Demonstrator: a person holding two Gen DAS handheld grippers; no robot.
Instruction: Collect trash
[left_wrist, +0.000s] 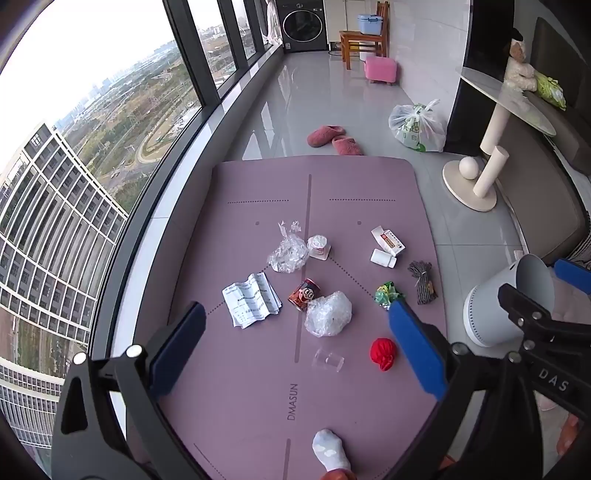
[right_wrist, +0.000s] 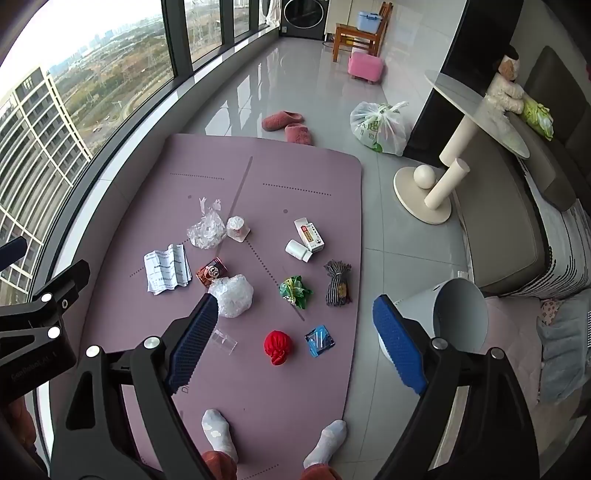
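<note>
Trash: scattered on the purple mat (right_wrist: 155, 350): can (right_wrist: 211, 271), red ball (right_wrist: 277, 346), wrappers.
Bin (right_wrist: 454, 314): tipped, beside the mat's right edge.
Left gripper (left_wrist: 295, 332): released, empty.
Right gripper (right_wrist: 295, 339): released, empty.
Nearby: slippers (right_wrist: 288, 127), plastic bag (right_wrist: 380, 127).

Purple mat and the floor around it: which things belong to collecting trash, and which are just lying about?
For the job: white bin; on the mat, crumpled plastic, drink can, folded leaflet, red wad, green wrapper, pill bottle.

Lying about: pink slippers, pink stool, wooden chair, washing machine.
</note>
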